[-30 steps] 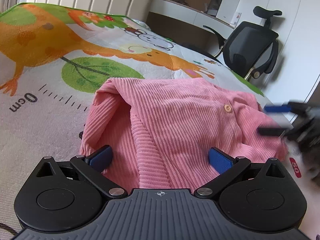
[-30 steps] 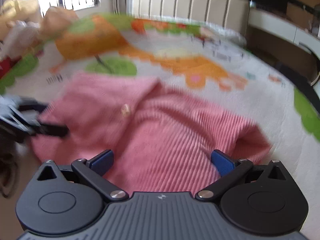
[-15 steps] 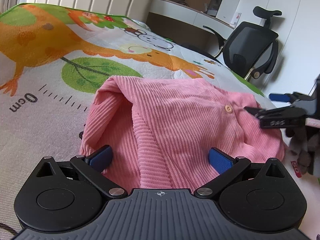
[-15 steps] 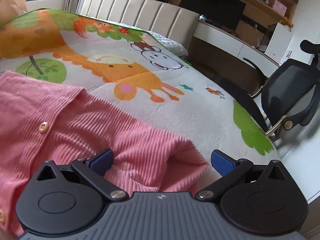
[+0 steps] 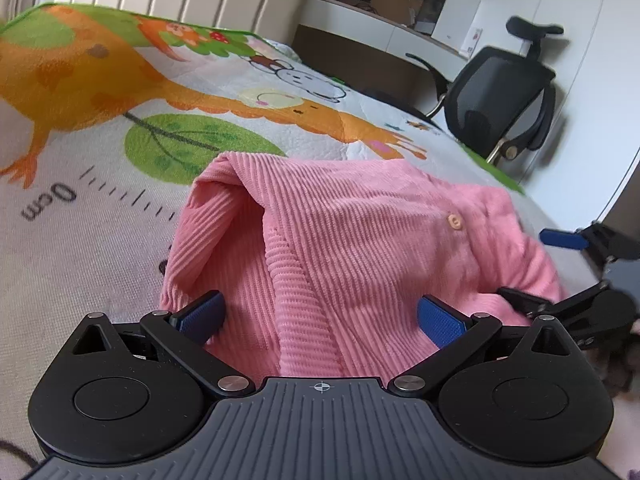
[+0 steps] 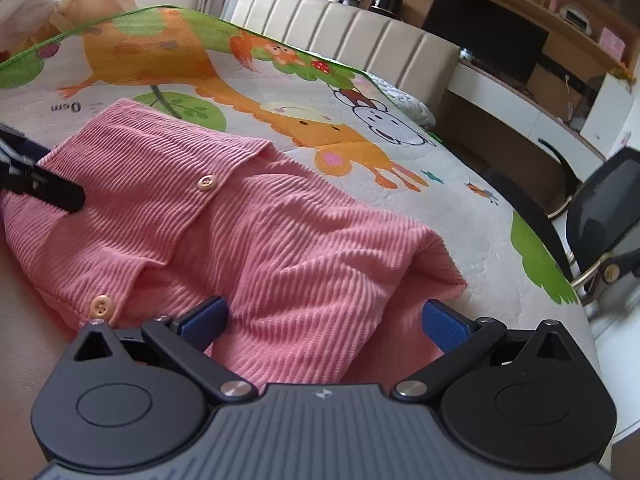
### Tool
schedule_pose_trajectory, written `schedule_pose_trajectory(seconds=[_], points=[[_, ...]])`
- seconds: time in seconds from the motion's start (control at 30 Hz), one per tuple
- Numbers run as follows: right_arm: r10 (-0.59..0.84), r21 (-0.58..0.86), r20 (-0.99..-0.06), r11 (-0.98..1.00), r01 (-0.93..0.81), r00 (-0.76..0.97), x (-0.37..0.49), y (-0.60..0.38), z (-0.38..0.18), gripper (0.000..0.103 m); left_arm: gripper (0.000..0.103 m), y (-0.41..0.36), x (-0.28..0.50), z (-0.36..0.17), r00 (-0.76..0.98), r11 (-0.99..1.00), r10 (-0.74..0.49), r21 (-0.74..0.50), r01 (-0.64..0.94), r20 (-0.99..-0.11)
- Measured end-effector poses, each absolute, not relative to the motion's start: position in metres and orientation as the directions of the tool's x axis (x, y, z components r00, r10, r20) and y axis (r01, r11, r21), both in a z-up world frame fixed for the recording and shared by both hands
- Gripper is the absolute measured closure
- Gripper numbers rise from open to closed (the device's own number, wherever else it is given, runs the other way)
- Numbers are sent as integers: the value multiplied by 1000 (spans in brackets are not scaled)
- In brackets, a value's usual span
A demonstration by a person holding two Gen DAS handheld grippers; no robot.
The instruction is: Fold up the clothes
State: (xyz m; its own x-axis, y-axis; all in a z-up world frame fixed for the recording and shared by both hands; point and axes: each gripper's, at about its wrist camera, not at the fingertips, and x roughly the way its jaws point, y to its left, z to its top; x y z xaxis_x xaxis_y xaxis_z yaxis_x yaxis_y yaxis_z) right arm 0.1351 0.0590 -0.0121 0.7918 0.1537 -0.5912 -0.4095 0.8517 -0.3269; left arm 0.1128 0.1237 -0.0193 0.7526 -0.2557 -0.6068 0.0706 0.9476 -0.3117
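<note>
A pink ribbed cardigan with pale buttons lies partly folded on a cartoon play mat; it also shows in the right wrist view. My left gripper is open, its blue pads either side of the cardigan's near edge. My right gripper is open over the cardigan's other near end. The right gripper shows at the right edge of the left wrist view, and a left finger shows in the right wrist view.
A black office chair stands past the mat's far right edge, beside a white desk. A padded cream headboard runs along the back. Bags sit at the far left.
My right gripper has swung around from the middle of the cardigan to its right end and settled low there, still open. The left gripper has stayed put. The cardigan's right end has shifted slightly.
</note>
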Motion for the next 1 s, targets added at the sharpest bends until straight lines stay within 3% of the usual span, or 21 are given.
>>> schedule_pose_trajectory(seconds=[0.2, 0.3, 0.33, 0.43, 0.57, 0.63, 0.73, 1.0], points=[[169, -302, -577, 865, -400, 799, 137, 55, -16, 0, 1, 138, 96, -16, 768, 908, -293, -417, 38, -569], [175, -285, -581, 871, -400, 795, 134, 53, -15, 0, 6, 152, 95, -11, 790, 885, -252, -463, -44, -559], [174, -286, -580, 871, -399, 796, 134, 53, -15, 0, 13, 156, 94, -10, 793, 884, -232, -462, -70, -564], [170, -293, -575, 870, -395, 801, 133, 54, -16, 0, 30, 166, 95, -10, 778, 888, -194, -444, -120, -598], [169, -292, -572, 873, -391, 803, 132, 54, -16, 0, 37, 167, 92, -14, 799, 889, -158, -435, -140, -580], [165, -299, -568, 871, -389, 806, 132, 55, -16, 0, 43, 162, 91, -13, 809, 913, -94, -373, -162, -580], [159, -312, -561, 869, -385, 812, 130, 57, -17, 0, 45, 157, 92, -12, 795, 946, -1, -257, -195, -607], [165, -296, -566, 874, -385, 808, 132, 55, -17, 0, 45, 150, 95, -16, 782, 960, -52, -247, -133, -621]])
